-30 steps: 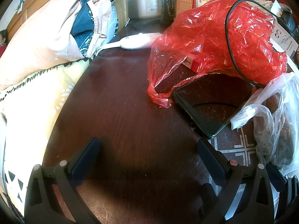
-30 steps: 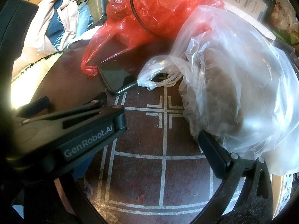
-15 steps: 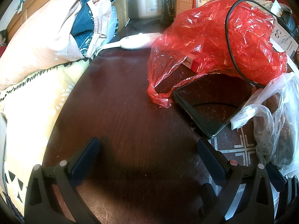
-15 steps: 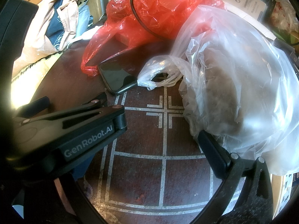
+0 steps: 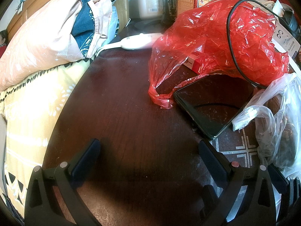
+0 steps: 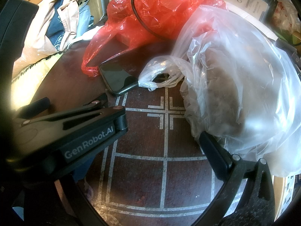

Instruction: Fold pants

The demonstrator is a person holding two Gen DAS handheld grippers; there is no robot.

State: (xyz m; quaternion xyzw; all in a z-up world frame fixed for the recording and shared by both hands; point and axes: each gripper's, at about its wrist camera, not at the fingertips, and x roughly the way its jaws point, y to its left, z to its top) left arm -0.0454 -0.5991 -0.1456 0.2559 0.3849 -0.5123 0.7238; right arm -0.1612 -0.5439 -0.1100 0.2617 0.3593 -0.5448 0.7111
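Left fingers: two dark, flat, matte pads (image 5: 85, 158) on black jointed plastic arms, spread wide with nothing between them; the left gripper (image 5: 148, 150) hangs over bare wood.
Right fingers: one dark pad (image 6: 212, 150) shows at lower right, just beside a clear bag; the other is hidden behind the left gripper's black body, which fills the left of the right wrist view, so I cannot tell how the right gripper (image 6: 165, 150) stands.
Table (image 5: 116, 116): dark reddish-brown wood, fine straight grain, dusty; white inlaid lines form a grid and cross under the right fingers.
Red bag (image 5: 216, 35): thin, crinkled, glossy plastic heaped ahead and to the right of the left fingers, with a small red and white carton visible through it.
Cable (image 5: 230, 37): thin black cord looping over the red bag.
Phone (image 5: 210, 105): flat black rectangle, glossy dusty screen, rounded corners, lying ahead of the left gripper's right finger, its far end under the red bag.
Clear bag (image 6: 240, 86): cloudy, wrinkled plastic bulging around a dark brownish lump, its knotted handles touching the phone's corner.
Bedding (image 5: 35, 98): soft yellow patterned fabric left of the left fingers, beside the table edge.
Pants: none clearly identifiable; a rumpled pile of pink and navy cloth (image 5: 62, 32) lies far ahead on the left.
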